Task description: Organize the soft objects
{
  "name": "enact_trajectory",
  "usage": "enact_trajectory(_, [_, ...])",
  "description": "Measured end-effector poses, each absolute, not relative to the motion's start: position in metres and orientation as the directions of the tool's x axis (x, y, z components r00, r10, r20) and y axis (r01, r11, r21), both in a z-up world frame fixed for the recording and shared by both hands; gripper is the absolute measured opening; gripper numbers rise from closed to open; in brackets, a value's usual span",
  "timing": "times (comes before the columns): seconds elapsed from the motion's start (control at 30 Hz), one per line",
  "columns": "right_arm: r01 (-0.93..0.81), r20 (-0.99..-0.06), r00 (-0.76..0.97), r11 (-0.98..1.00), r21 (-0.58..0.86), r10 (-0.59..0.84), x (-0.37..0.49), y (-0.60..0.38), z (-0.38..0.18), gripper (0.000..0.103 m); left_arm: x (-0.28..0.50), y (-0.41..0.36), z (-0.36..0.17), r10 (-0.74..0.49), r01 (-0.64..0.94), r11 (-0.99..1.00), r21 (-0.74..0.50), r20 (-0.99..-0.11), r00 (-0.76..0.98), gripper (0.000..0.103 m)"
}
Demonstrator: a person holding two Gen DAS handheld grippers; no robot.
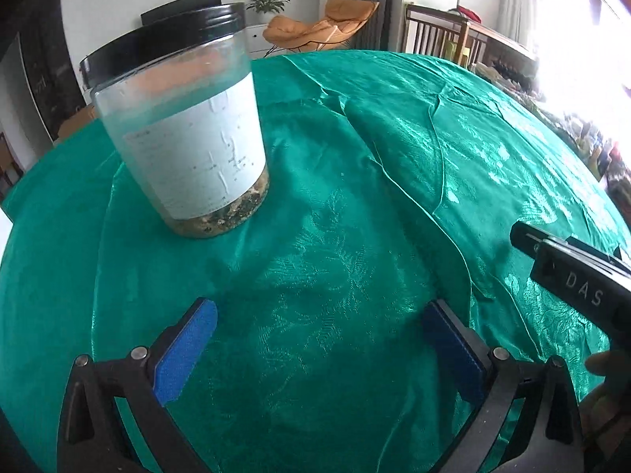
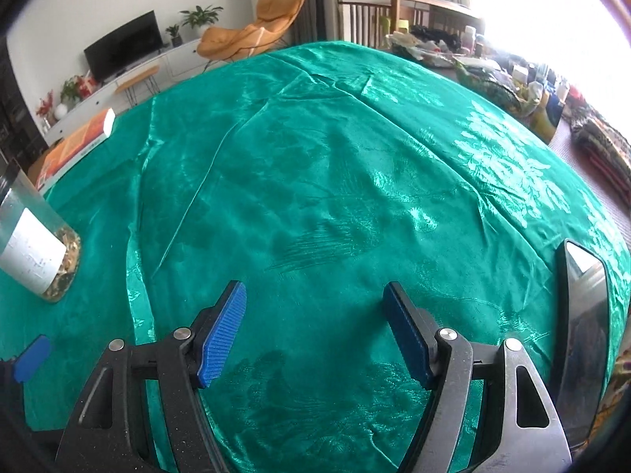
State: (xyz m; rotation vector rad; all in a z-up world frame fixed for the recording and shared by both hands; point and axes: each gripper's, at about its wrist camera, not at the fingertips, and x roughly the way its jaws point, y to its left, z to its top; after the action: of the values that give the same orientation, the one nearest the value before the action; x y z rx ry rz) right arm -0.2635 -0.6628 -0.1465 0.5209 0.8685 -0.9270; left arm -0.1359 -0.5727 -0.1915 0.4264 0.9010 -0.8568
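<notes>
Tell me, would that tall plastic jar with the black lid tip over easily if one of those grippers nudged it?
Probably yes. The jar stands tall and looks nearly empty, with only a thin layer of bits at its base, so it is likely light. It rests on the wrinkled, shiny green cloth, so a low push might slide it rather than topple it.

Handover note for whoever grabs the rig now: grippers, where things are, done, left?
Left gripper: open, empty, over the green cloth, just short of the jar.
Right gripper: open, empty, over the same cloth.
Jar: upright on the cloth, black lid on, far left in the right wrist view.
Orange box: at the cloth's far left edge.
Phone: on the cloth at the right edge.
Done: nothing visibly; cloth lies spread and wrinkled.
Left: probably clear the jar, then fold the cloth.
</notes>
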Motion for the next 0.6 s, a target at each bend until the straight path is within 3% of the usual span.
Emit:
enact_trajectory(0.23, [0.844,-0.821,0.298,0.536,-0.012,-0.487,-0.263,-0.653,-0.152,0.081,-0.136,-0.572,-0.191,-0.462,0.798,0.603,-0.013,-0.821,0.335,0.103])
enact_trajectory(0.6, [0.827,-0.819,0.296,0.561,-0.038,-0.491,-0.246,-0.617,-0.143,0.082,-0.136,-0.572,-0.189,-0.462,0.798,0.603,-0.014,-0.822,0.334,0.103])
